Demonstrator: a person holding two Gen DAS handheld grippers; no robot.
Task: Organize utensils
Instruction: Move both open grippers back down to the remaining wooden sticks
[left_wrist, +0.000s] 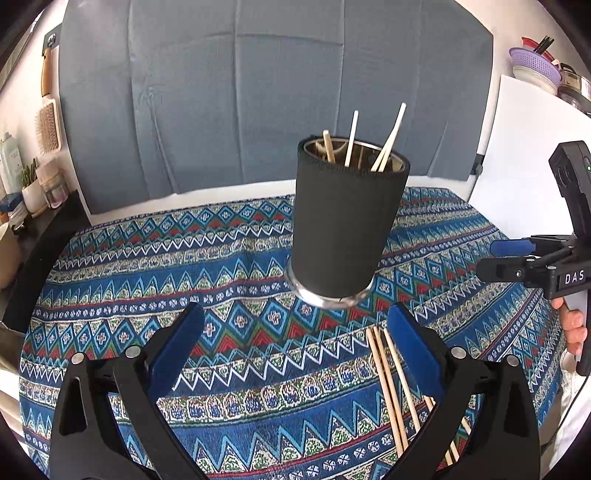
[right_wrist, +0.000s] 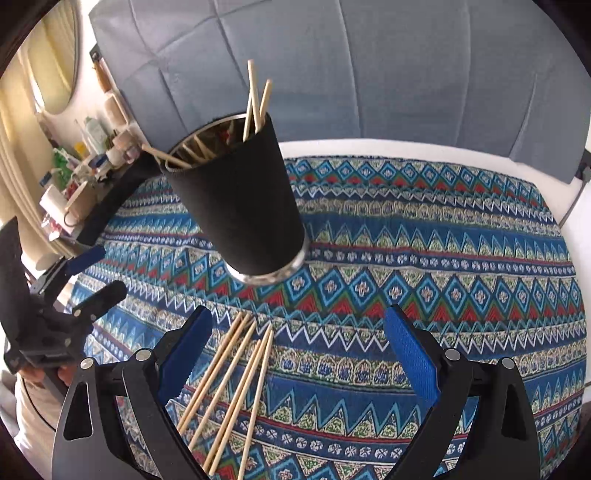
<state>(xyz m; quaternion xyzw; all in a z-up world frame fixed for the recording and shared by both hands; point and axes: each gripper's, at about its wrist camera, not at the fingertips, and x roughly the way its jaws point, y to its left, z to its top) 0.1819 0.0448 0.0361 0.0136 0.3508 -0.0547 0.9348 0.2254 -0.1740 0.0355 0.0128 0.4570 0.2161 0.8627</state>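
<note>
A grey-blue padded headboard (left_wrist: 258, 92) stands behind a bed under a blue patterned cloth (right_wrist: 443, 236). A cluttered dark shelf (right_wrist: 107, 206) lies to one side, beside cream curtains (right_wrist: 22, 110) in daylight.

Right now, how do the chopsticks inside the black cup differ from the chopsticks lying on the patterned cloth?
The chopsticks in the cup stand leaning against the rim of the black cup, while the chopsticks on the cloth lie flat. Those in the cup point apart in different directions; those on the cloth lie close together, nearly side by side. Those in the cup are partly hidden by its wall; the others show more of their length. Both groups are thin, pale wooden sticks.
</note>
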